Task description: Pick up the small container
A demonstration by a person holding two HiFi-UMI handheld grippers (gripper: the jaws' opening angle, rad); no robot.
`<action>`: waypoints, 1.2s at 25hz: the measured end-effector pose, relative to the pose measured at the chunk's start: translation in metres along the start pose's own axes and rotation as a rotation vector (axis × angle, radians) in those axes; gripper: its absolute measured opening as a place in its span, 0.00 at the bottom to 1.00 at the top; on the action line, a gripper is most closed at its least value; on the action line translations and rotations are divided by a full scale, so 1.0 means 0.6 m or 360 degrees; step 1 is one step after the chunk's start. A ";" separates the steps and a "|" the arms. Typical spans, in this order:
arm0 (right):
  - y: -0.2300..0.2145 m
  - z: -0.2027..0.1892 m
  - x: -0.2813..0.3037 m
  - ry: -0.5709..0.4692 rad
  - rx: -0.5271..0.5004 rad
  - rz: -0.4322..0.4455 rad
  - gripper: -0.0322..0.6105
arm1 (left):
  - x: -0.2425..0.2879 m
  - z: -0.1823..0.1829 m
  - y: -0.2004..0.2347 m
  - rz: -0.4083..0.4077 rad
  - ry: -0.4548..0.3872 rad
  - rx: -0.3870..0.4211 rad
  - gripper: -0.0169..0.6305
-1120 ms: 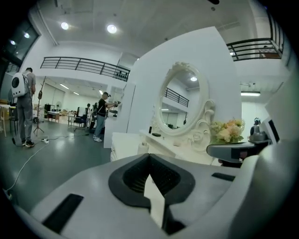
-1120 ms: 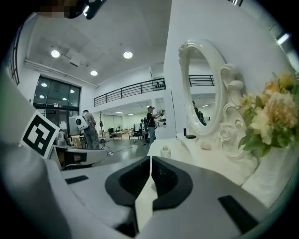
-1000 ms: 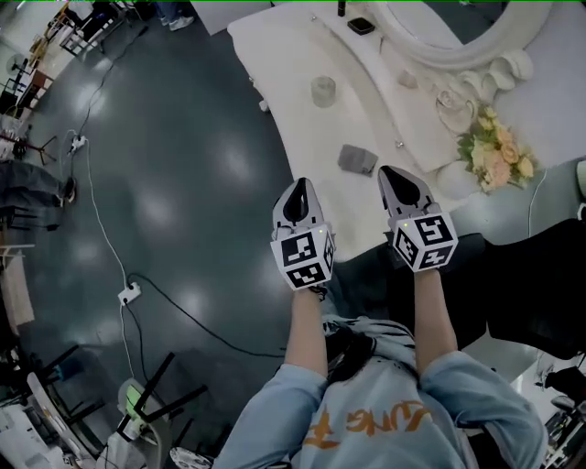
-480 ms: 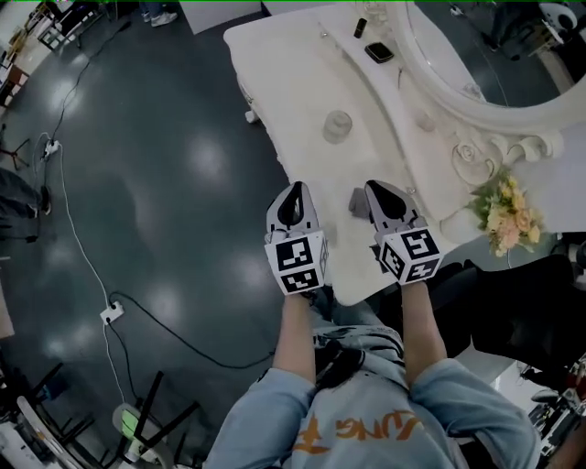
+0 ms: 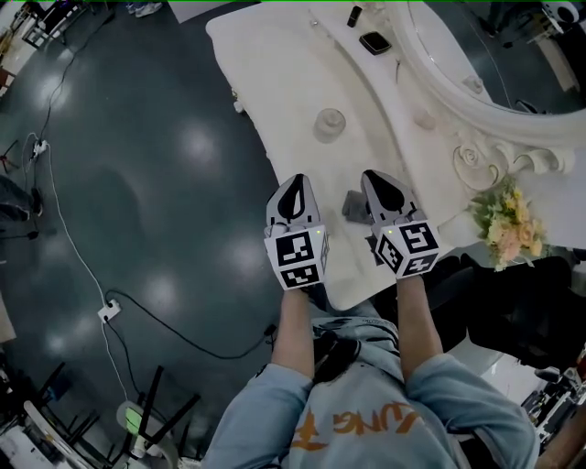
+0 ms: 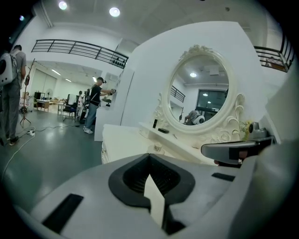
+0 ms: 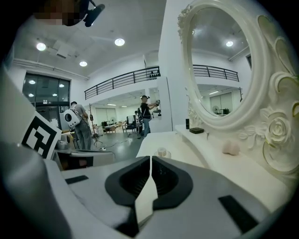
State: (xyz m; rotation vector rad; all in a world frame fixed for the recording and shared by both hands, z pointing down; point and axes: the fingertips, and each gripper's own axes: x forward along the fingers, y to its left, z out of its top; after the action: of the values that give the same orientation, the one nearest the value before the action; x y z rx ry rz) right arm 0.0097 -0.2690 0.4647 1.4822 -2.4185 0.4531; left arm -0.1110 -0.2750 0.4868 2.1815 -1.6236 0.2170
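The small container is a clear lidded jar standing on the white dressing table. It also shows small and far ahead in the left gripper view and in the right gripper view. My left gripper hovers at the table's front edge, shut and empty, well short of the jar. In its own view the left gripper has its jaws closed together. My right gripper is beside it over the table, also shut with nothing held, as its own view of the right gripper confirms.
A grey flat pad lies on the table between the two grippers. A black box and a small dark bottle sit on the raised shelf by the oval mirror. Flowers stand at the right. People stand far across the hall.
Both grippers have come forward from below the table's front edge to over it, closer to the jar. The grey pad now sits right next to the right gripper.
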 end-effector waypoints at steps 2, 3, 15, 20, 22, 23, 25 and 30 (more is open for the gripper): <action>-0.004 0.001 0.010 0.0002 -0.0004 0.0023 0.10 | 0.012 0.002 0.003 0.0020 0.0012 0.0009 0.05; -0.008 0.002 0.014 0.0002 -0.0004 0.0027 0.10 | 0.018 0.003 0.001 0.0022 0.0019 0.0018 0.05; -0.045 -0.017 0.079 0.0101 -0.0063 0.0141 0.10 | 0.076 -0.019 -0.008 0.0081 0.0114 0.0028 0.05; -0.051 -0.015 0.116 0.0136 -0.0121 0.0211 0.13 | 0.096 -0.027 -0.002 0.0122 0.0143 0.0007 0.05; -0.052 -0.018 0.131 0.0159 -0.0146 0.0254 0.25 | 0.103 -0.031 0.003 0.0145 0.0152 -0.0007 0.05; -0.053 -0.020 0.140 0.0170 -0.0158 0.0274 0.29 | 0.106 -0.033 0.005 0.0156 0.0156 -0.0013 0.05; -0.054 -0.024 0.156 0.0189 -0.0181 0.0302 0.34 | 0.113 -0.036 0.011 0.0177 0.0162 -0.0021 0.05; -0.056 -0.032 0.197 0.0234 -0.0249 0.0355 0.47 | 0.124 -0.045 0.025 0.0232 0.0182 -0.0054 0.05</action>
State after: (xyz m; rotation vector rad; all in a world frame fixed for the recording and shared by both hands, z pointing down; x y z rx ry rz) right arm -0.0114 -0.3718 0.5316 1.0824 -2.4491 0.3932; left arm -0.0992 -0.3329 0.5414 1.9897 -1.7097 0.3474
